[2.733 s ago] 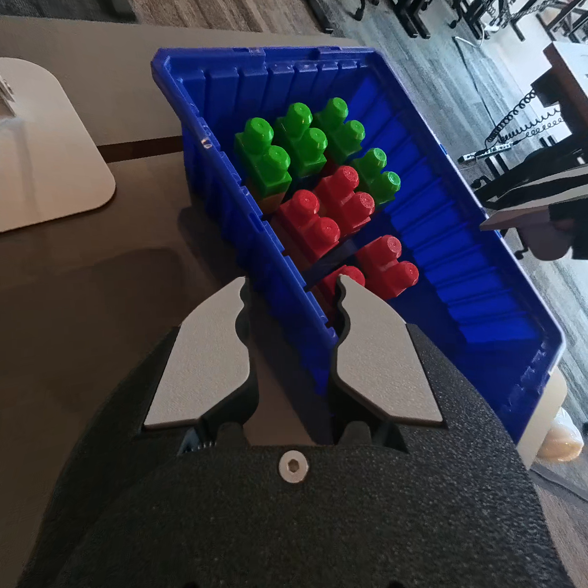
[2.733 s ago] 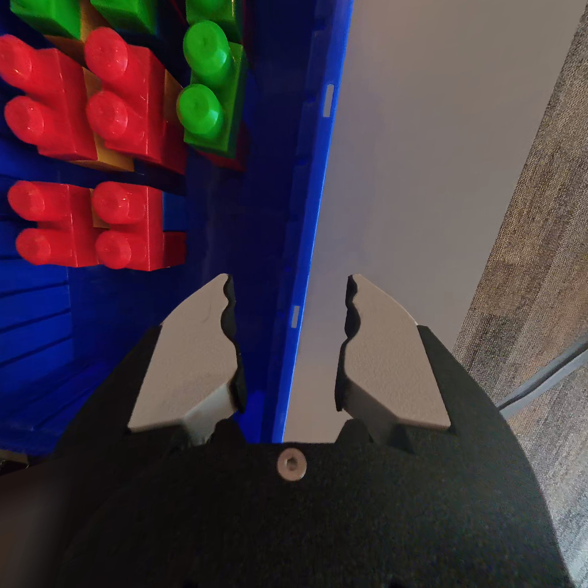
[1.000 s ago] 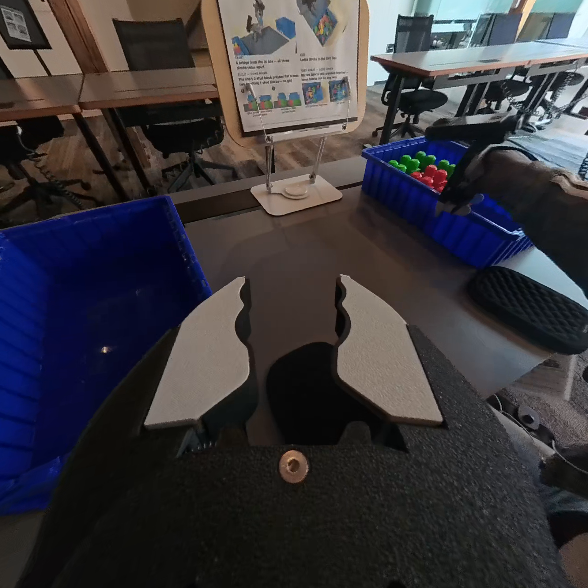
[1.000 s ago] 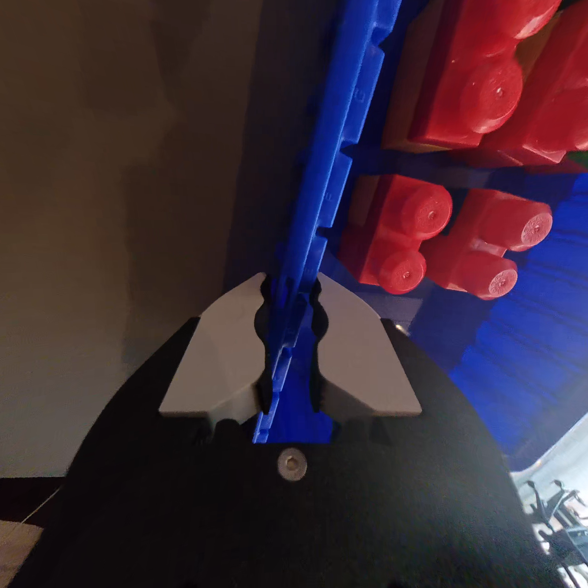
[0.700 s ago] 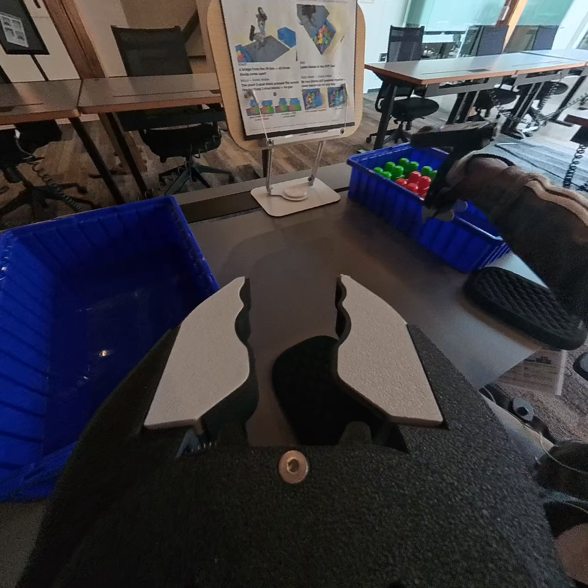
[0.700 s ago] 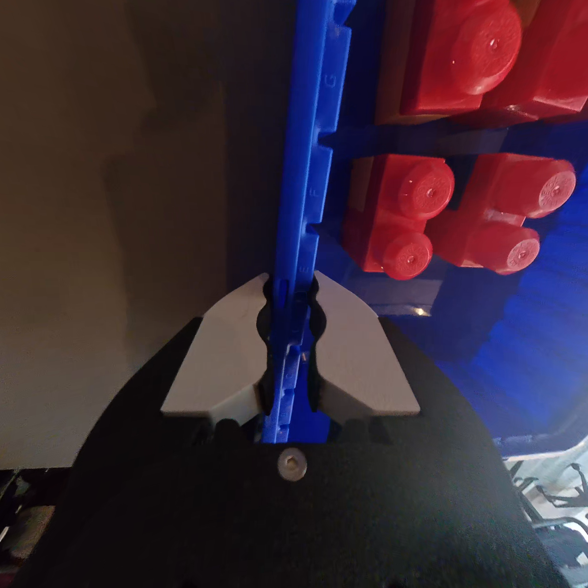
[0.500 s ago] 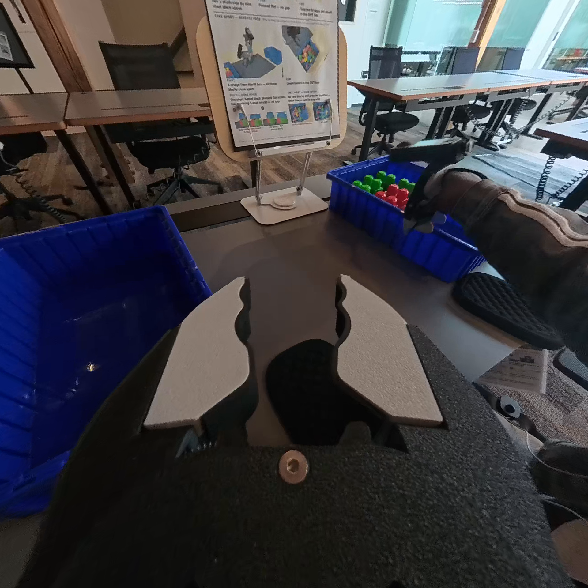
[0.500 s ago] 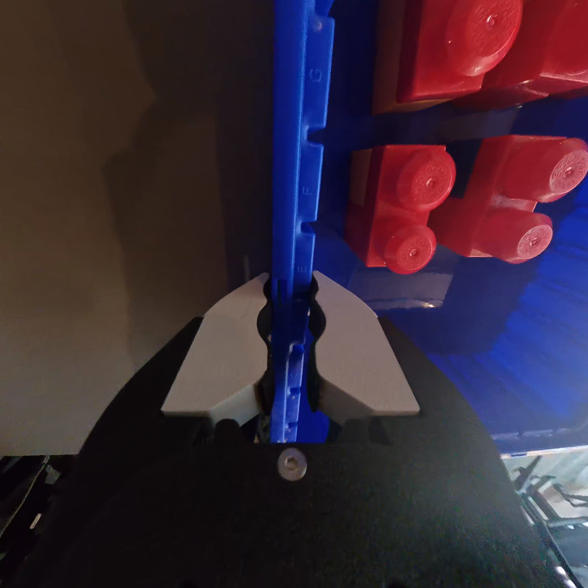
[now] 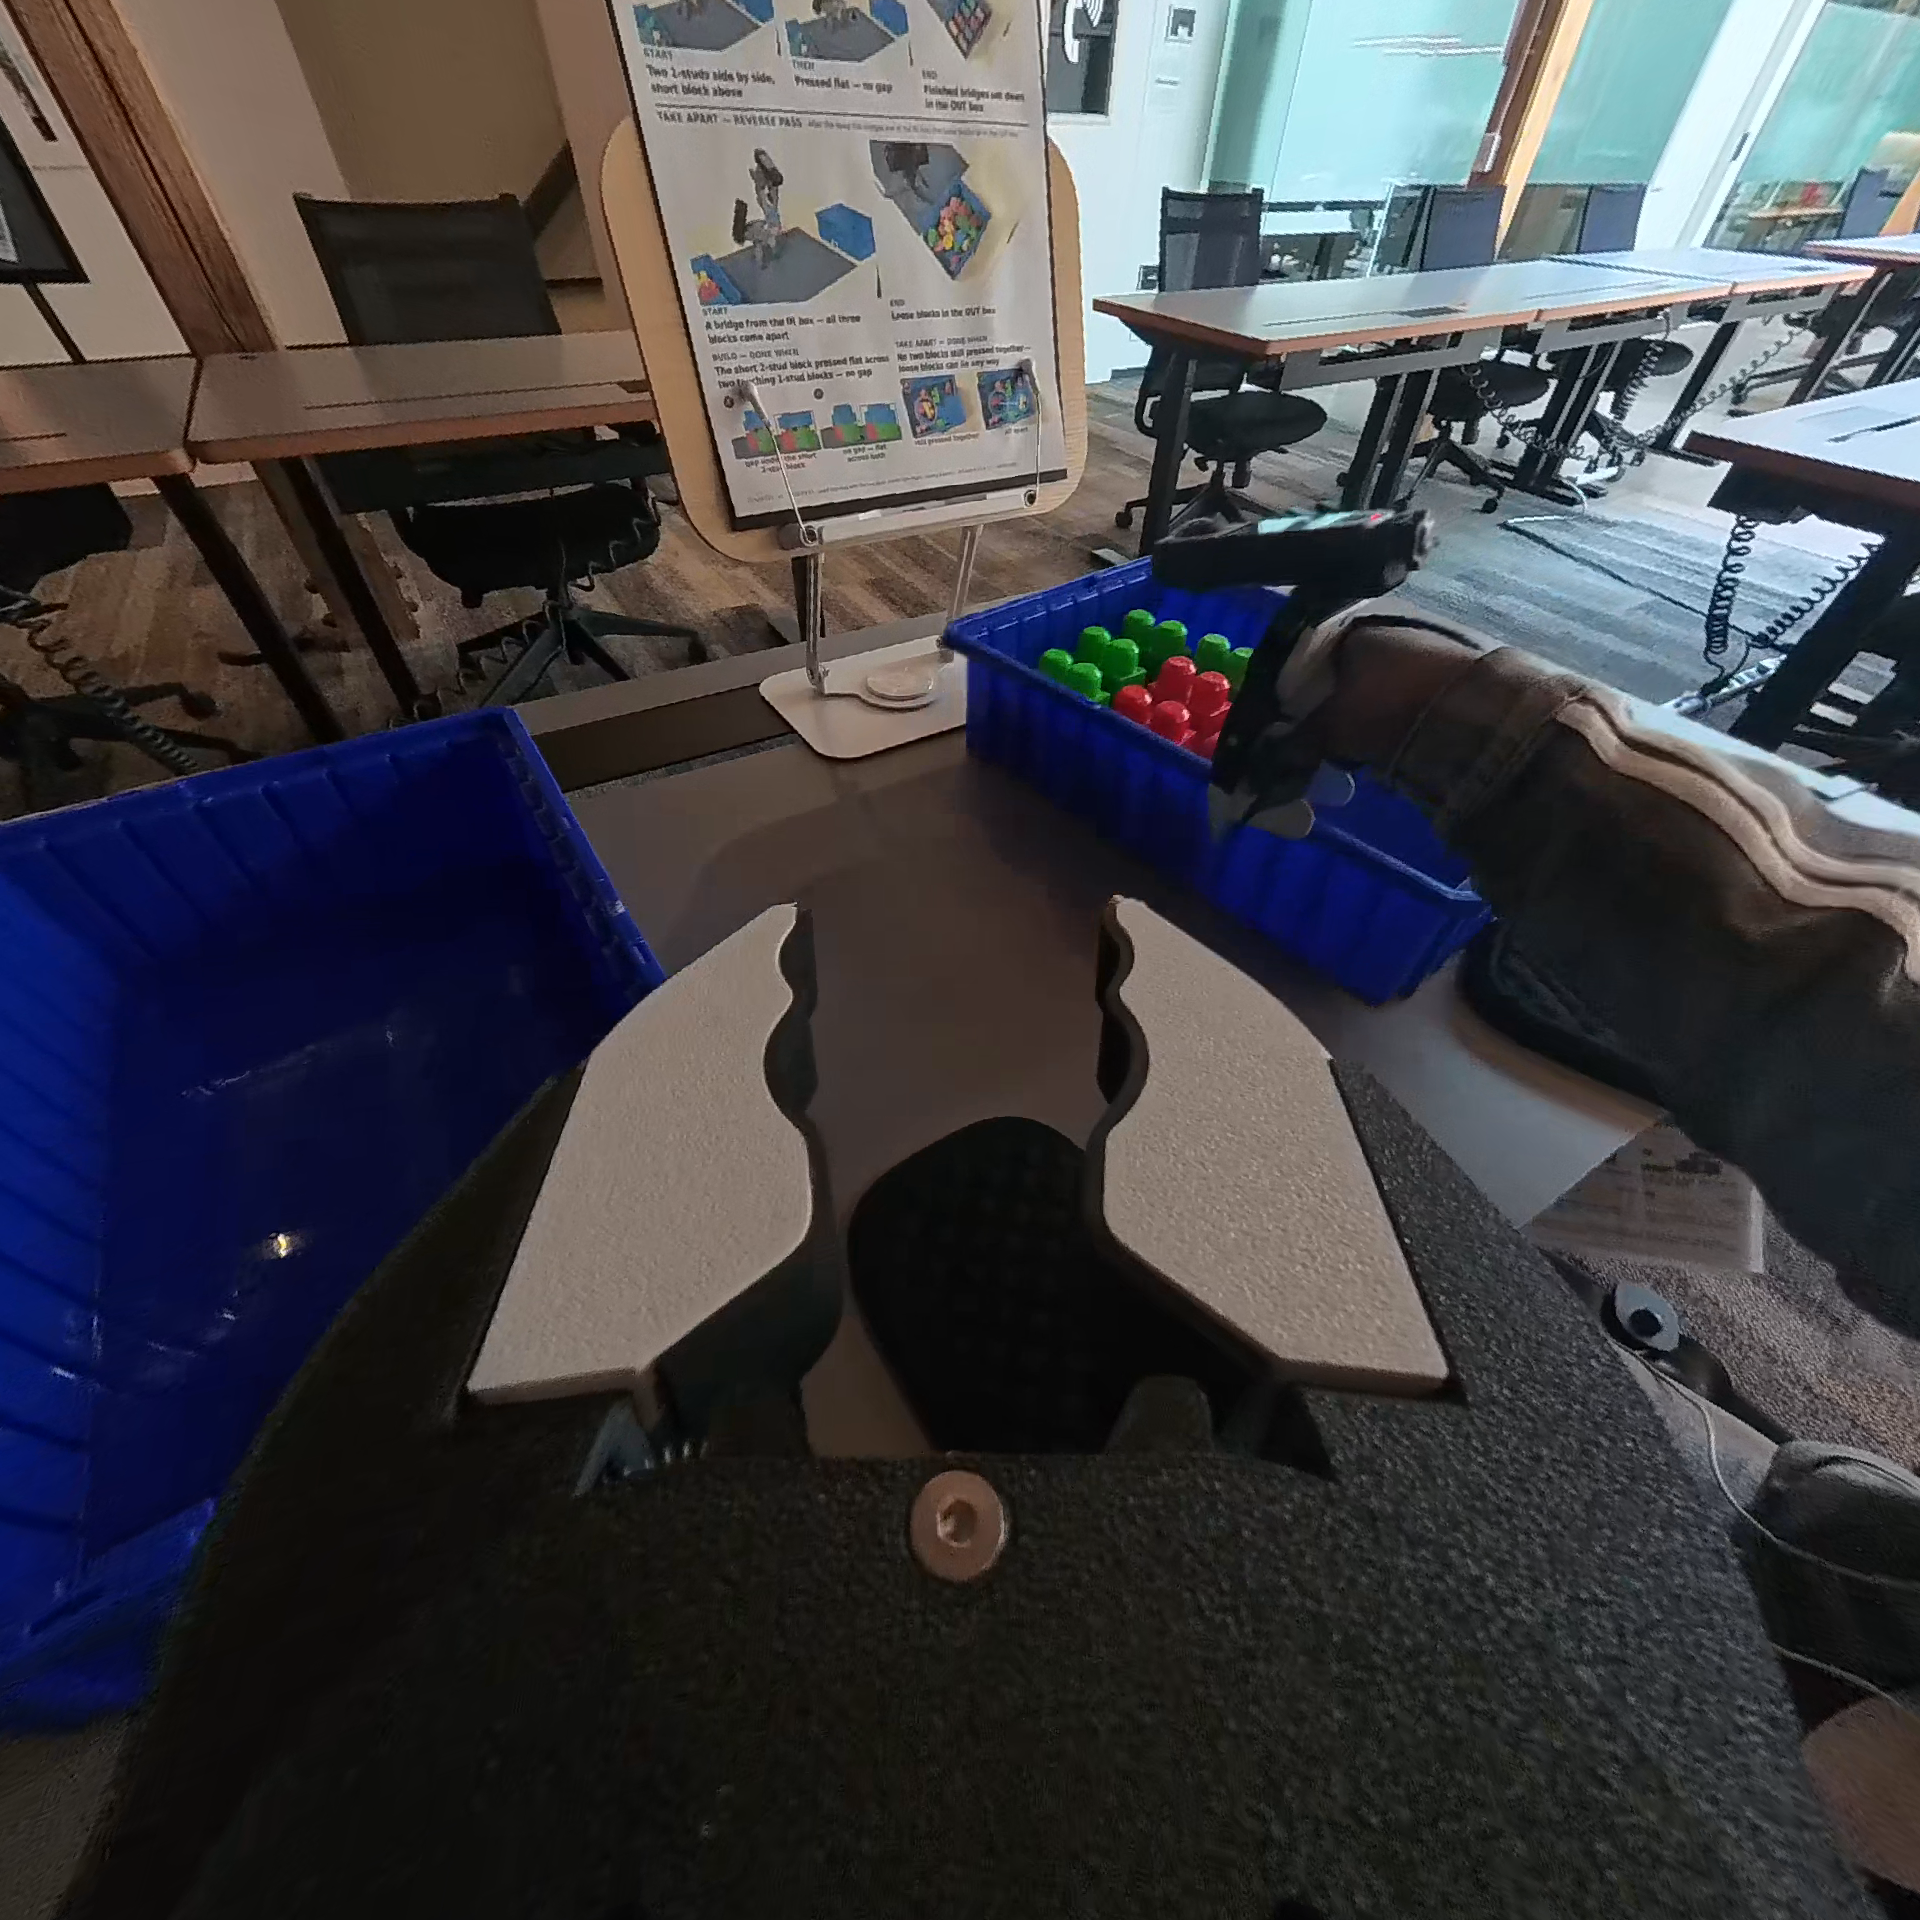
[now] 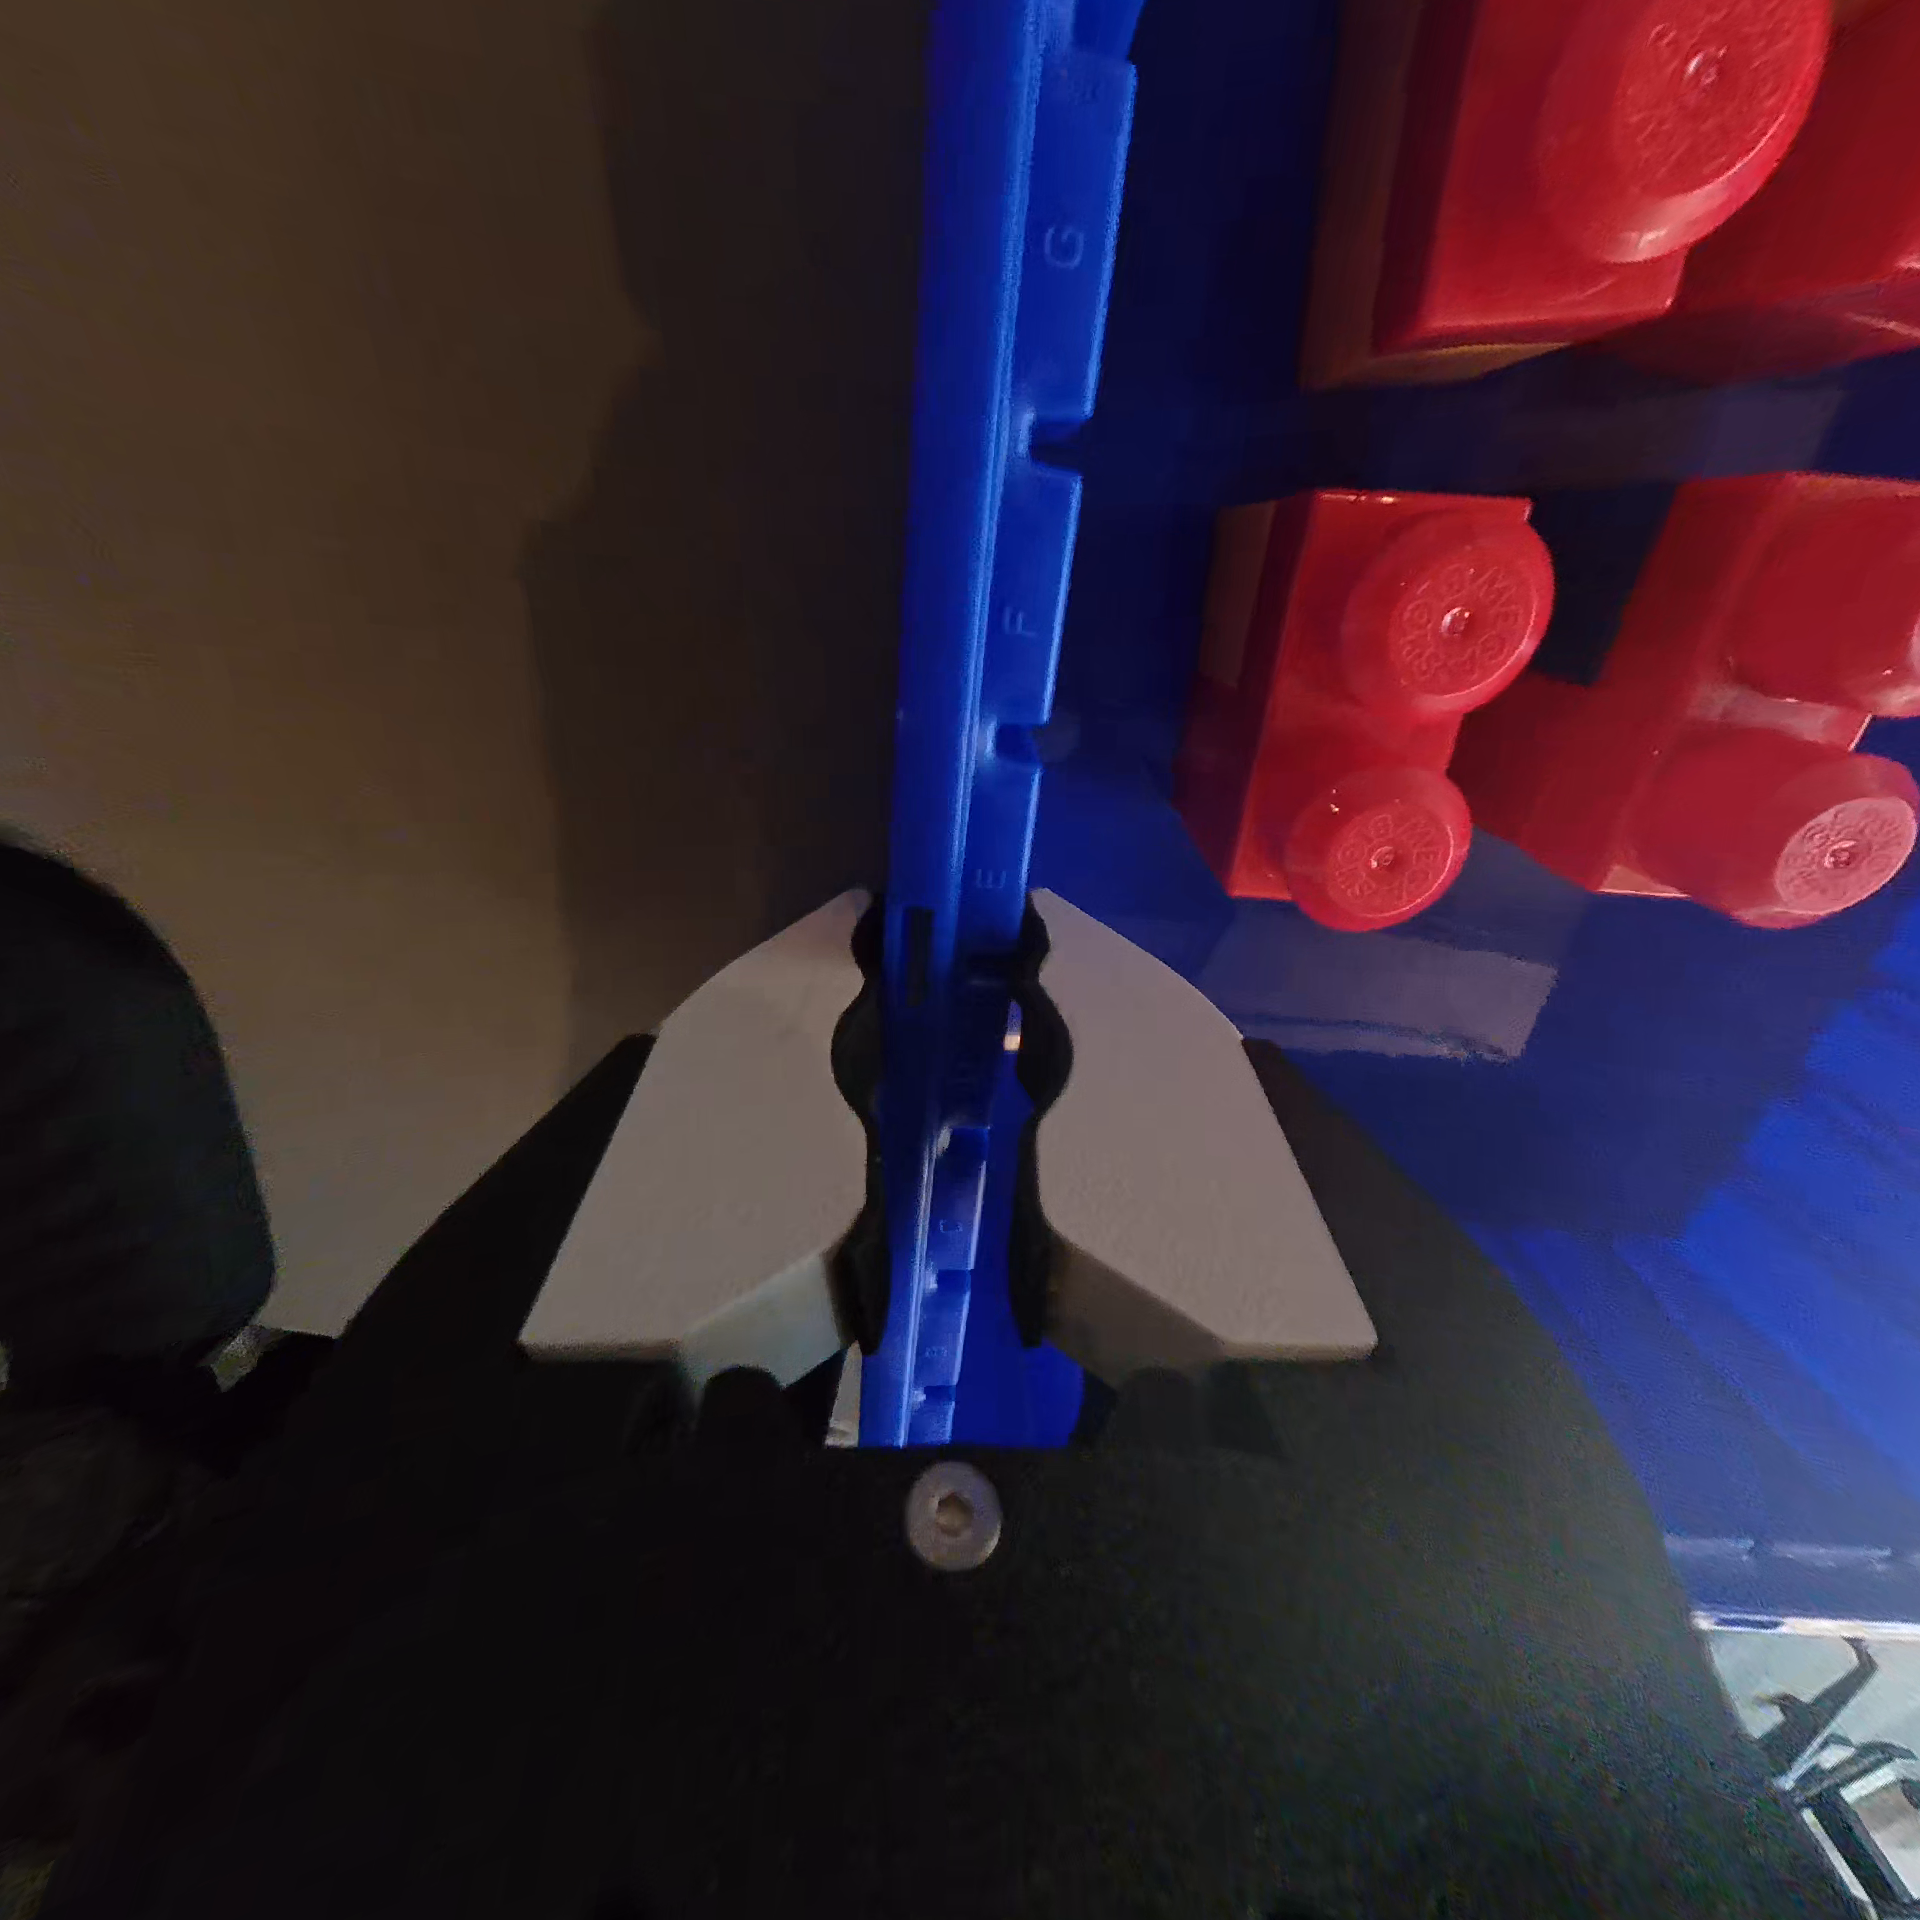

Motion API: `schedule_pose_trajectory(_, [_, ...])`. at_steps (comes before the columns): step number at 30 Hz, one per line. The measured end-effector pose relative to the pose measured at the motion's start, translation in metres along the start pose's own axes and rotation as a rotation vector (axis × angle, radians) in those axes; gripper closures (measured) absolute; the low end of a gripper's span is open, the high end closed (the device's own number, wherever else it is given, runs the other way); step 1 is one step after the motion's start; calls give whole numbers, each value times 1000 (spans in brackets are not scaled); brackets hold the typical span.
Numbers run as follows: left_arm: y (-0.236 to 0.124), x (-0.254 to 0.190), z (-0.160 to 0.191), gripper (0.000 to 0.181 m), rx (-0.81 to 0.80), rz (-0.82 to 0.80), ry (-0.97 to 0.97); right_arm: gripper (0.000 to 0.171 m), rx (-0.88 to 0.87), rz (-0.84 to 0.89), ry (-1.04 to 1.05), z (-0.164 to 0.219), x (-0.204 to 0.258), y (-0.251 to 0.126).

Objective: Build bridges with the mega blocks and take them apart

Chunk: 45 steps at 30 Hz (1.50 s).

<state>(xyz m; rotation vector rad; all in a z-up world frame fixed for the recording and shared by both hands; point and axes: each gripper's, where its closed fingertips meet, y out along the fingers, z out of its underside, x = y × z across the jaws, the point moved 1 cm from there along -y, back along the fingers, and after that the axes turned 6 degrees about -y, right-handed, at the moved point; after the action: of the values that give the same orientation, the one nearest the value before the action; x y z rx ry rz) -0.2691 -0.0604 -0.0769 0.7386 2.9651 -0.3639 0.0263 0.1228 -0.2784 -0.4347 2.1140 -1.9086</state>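
In the right wrist view, right tongs pinch the bin's rim.

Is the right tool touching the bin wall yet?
Touching. In the right wrist view the right tool is shut on the blue bin wall, both fingers pressed against it, red blocks just inside.

The left gripper hovers with its jaws spread wide apart, nothing between them, pointing forward and slightly downward. The right gripper points steeply down, its jaws pressed together on the thin wall of a blue bin, one jaw outside and one inside. A dark sleeve reaches in behind the right gripper.
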Motion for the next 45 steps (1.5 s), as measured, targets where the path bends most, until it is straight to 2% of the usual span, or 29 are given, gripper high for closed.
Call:
schedule_pose_trajectory(10, [-9,-5,-2,130,-14,5,21,145,-103,-83,-26,-39,75,3])
schedule_pose_trajectory(21, [-3,-2,3,129,20,-18,30,140,-140,-68,-65,-49,84,5])
schedule_pose_trajectory(25, [4,-5,4,129,35,-31,45,129,-214,-64,-120,-52,86,6])
schedule_pose_trajectory(27, [7,-6,5,129,42,-39,55,109,-278,-53,-140,-56,88,-1])
schedule_pose_trajectory(30, [11,-6,6,130,57,-62,69,91,-399,-43,-197,-59,91,-30])
schedule_pose_trajectory(32, [15,-4,6,130,59,-84,72,85,-499,-79,-242,-59,97,-58])
schedule_pose_trajectory(39, [30,10,10,128,93,-179,82,94,-940,-257,-414,-49,108,-186])
schedule_pose_trajectory(42, [40,16,13,129,115,-222,79,95,-1005,-320,-497,-48,108,-214])
schedule_pose_trajectory(45, [51,16,9,128,91,-237,73,93,-1014,-336,-576,-48,105,-224])
